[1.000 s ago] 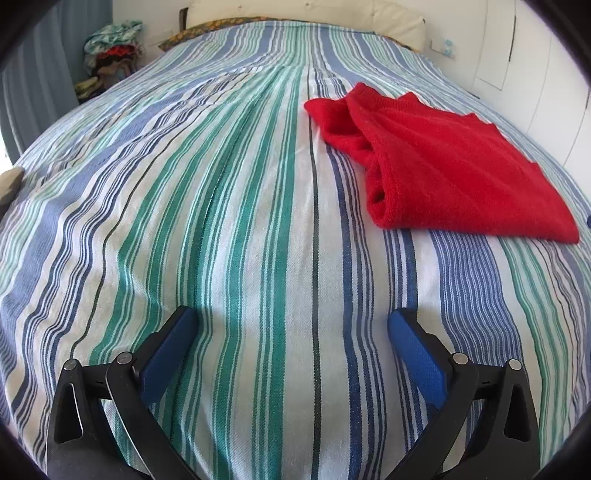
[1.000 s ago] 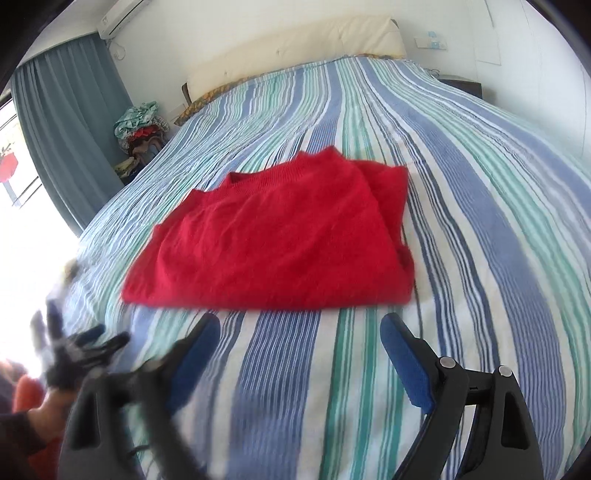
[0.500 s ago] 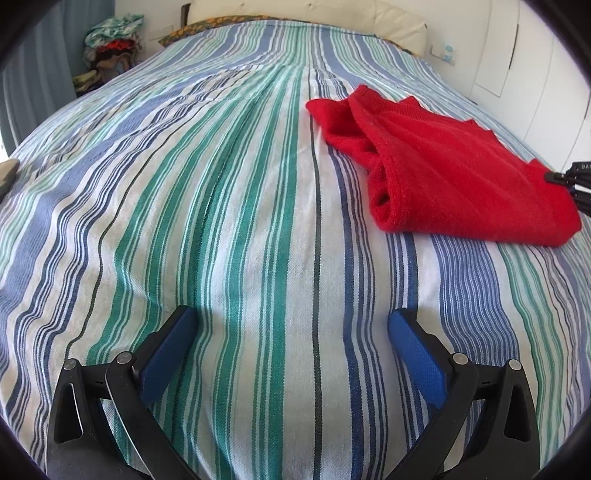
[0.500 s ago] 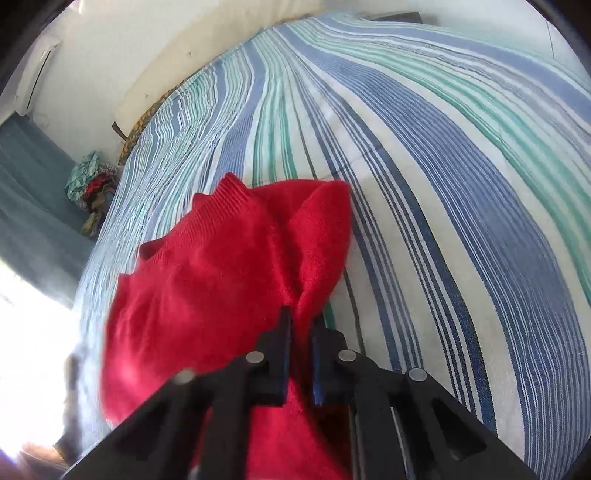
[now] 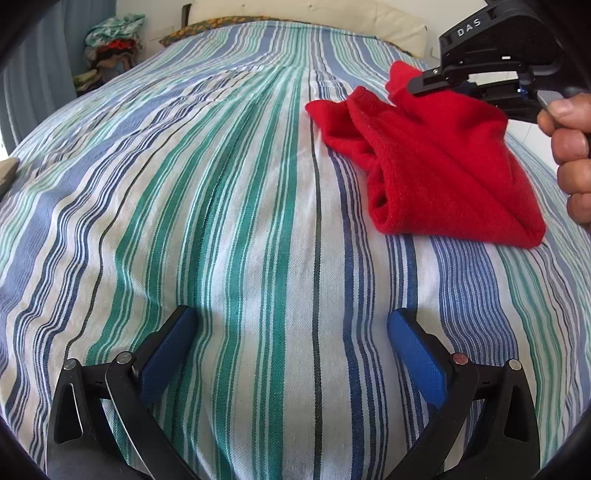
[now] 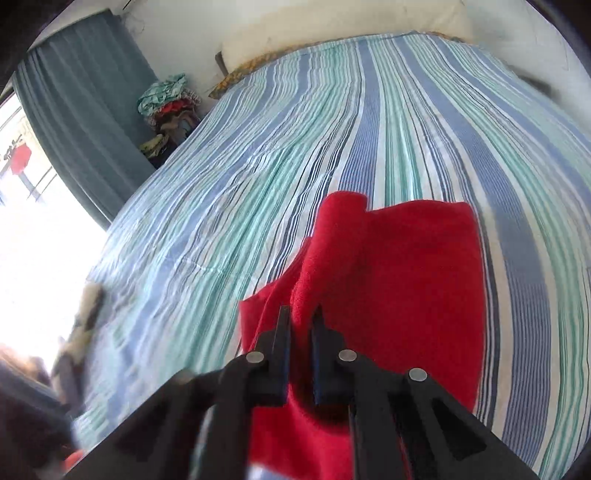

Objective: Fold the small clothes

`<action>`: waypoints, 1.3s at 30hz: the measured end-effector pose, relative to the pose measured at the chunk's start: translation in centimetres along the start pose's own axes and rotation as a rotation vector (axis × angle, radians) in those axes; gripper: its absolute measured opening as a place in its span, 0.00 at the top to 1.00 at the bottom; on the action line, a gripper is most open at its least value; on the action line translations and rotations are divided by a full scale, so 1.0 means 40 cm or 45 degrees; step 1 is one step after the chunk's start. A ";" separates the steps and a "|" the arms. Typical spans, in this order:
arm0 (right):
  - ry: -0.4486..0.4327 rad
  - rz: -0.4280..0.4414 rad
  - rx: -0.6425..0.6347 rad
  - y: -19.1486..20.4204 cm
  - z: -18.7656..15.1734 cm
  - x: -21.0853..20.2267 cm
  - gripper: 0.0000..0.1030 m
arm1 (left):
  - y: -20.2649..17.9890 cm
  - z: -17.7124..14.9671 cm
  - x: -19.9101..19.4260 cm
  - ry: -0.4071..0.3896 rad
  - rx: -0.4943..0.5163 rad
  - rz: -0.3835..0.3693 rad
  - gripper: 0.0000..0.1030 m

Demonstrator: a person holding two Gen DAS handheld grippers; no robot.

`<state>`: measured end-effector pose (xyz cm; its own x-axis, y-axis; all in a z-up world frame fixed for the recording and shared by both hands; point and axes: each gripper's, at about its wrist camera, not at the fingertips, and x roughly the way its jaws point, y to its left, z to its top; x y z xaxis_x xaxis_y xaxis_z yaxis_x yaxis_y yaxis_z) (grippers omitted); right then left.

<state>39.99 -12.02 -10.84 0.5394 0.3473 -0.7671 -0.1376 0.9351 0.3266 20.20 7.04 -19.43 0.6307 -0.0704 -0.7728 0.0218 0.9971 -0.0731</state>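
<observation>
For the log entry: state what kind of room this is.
Most likely a home bedroom: a wide bed under a striped bedspread, a pillow at its head, and a heap of clothes beside a blue-grey curtain.

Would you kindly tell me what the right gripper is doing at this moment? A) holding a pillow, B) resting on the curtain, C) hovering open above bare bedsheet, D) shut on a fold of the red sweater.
D: the right gripper has its jaws nearly together, with a fold of the red sweater pinched between them and raised off the striped bedsheet.
</observation>
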 end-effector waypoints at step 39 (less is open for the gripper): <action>-0.125 0.025 -0.516 0.120 -0.183 -0.078 0.94 | -0.009 0.000 0.006 0.002 0.013 0.029 0.00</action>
<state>31.58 -8.12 -10.91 0.6073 0.3752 -0.7003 -0.4538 0.8873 0.0818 20.34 6.65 -19.59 0.6298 -0.0478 -0.7753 0.0153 0.9987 -0.0492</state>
